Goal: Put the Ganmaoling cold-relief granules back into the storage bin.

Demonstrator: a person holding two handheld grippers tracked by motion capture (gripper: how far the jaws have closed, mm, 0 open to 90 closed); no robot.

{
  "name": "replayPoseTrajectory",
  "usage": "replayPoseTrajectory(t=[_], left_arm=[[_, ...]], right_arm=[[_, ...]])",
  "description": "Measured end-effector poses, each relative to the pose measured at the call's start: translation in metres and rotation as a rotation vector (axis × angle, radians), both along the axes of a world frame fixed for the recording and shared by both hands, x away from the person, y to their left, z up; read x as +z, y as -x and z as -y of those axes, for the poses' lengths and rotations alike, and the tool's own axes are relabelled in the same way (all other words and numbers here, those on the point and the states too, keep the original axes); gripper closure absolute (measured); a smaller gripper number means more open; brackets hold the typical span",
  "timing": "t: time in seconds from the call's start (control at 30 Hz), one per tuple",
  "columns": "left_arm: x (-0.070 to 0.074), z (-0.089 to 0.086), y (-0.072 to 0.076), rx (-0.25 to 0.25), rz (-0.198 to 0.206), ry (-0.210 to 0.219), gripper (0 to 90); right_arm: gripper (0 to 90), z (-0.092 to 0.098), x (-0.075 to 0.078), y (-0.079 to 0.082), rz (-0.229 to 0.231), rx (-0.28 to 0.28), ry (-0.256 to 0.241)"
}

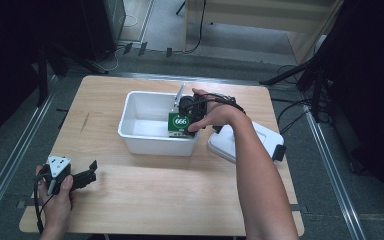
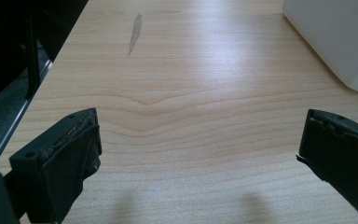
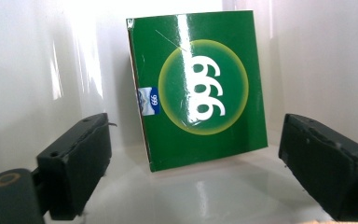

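The green box (image 3: pixel 198 88) stands on edge inside the white tub (image 1: pixel 130 117), leaning against the tub's right end wall. The right gripper (image 3: pixel 193 163) is in the tub with its jaws wide and empty, the box straight ahead between them, printed face toward the camera. The left gripper (image 2: pixel 200 154), jaws also wide and empty, rests well left of the tub, so the right hand is nearer.

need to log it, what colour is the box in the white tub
Green, with a yellow-ringed circle and white 666 on its face; the box shows best in the right gripper view.
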State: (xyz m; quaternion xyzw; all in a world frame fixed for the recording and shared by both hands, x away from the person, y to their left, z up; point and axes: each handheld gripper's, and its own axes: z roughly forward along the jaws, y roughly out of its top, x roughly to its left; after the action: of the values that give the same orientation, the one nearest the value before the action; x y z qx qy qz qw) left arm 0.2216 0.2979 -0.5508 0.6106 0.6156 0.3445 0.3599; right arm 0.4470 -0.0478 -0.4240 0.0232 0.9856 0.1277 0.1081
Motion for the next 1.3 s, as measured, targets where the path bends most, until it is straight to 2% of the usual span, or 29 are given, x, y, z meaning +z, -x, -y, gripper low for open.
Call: replayPoseTrajectory(t=[0.3,0.37,0.67,0.8,1.1,1.3], left_arm=[[0.000,0.000,0.000,-0.001,0.000,0.001,0.0],[0.000,0.000,0.000,-0.002,0.000,0.001,0.0],[0.000,0.000,0.000,-0.004,0.000,-0.002,0.0],[0.000,0.000,-0.001,-0.006,-0.001,-0.001,0.0],[0.000,0.001,-0.001,-0.009,-0.002,-0.006,0.0],[0.000,0.001,-0.001,-0.015,-0.004,-0.007,0.0]], right_arm=[[0.0,0.007,0.016,0.002,0.006,-0.032,-0.026],[0.0,0.009,0.020,0.003,0.002,-0.037,-0.039],[0.0,0.018,0.040,0.007,0.039,-0.059,-0.084],[0.0,0.026,0.047,0.008,0.041,-0.084,-0.100],[0.0,0.047,0.053,0.010,0.062,-0.114,-0.102],[0.0,0.065,0.053,0.011,0.057,-0.143,-0.102]])
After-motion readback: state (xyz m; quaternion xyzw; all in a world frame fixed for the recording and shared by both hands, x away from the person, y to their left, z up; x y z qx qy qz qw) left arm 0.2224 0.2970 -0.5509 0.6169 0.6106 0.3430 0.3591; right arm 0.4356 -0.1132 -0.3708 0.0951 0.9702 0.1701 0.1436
